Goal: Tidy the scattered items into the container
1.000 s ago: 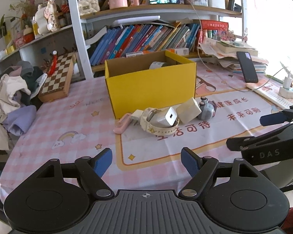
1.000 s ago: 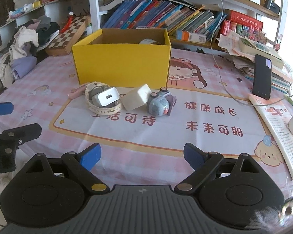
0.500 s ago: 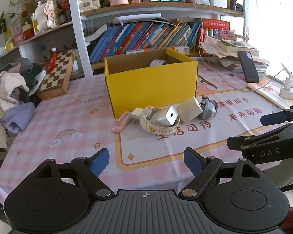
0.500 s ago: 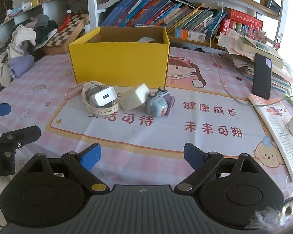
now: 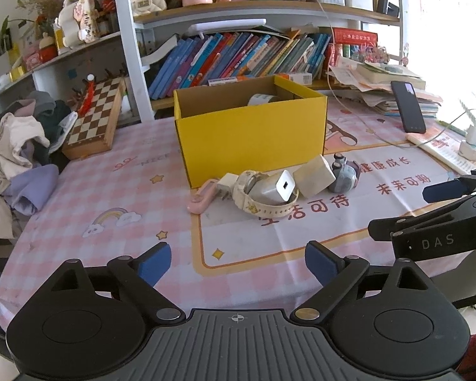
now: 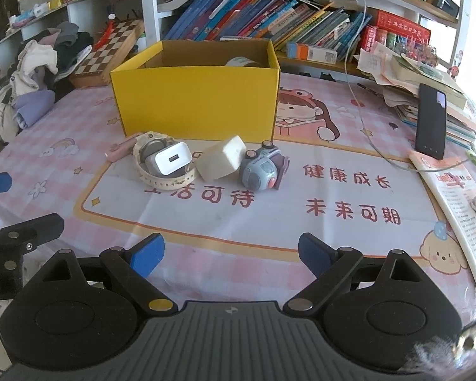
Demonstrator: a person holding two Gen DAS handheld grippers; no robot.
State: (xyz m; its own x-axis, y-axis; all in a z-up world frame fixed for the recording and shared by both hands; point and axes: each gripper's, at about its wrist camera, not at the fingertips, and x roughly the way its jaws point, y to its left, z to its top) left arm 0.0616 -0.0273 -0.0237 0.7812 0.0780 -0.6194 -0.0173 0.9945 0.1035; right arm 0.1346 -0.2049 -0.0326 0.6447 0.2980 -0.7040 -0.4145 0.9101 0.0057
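Observation:
A yellow cardboard box (image 5: 254, 139) (image 6: 196, 101) stands open on the pink table, a roll of tape (image 5: 259, 99) inside. In front of it lie a pink case (image 5: 201, 197), a small white plug (image 5: 227, 184), a cream watch (image 5: 263, 206) (image 6: 166, 179) with a white charger (image 5: 277, 189) (image 6: 169, 160) resting in it, a cream cube adapter (image 5: 314, 176) (image 6: 222, 158) and a grey toy camera (image 5: 344, 174) (image 6: 260, 171). My left gripper (image 5: 236, 262) and right gripper (image 6: 230, 252) are both open and empty, hovering near the table's front edge, well short of the items.
A chessboard box (image 5: 95, 120) and a pile of clothes (image 5: 19, 155) sit at the left. A black phone (image 6: 431, 123), a white cable (image 6: 365, 108), papers and a booklet (image 6: 453, 190) lie at the right. Bookshelves (image 5: 238, 57) stand behind the box.
Both grippers have moved slightly, with the box and items shifting a little in view. Nothing was picked up; both stay open.

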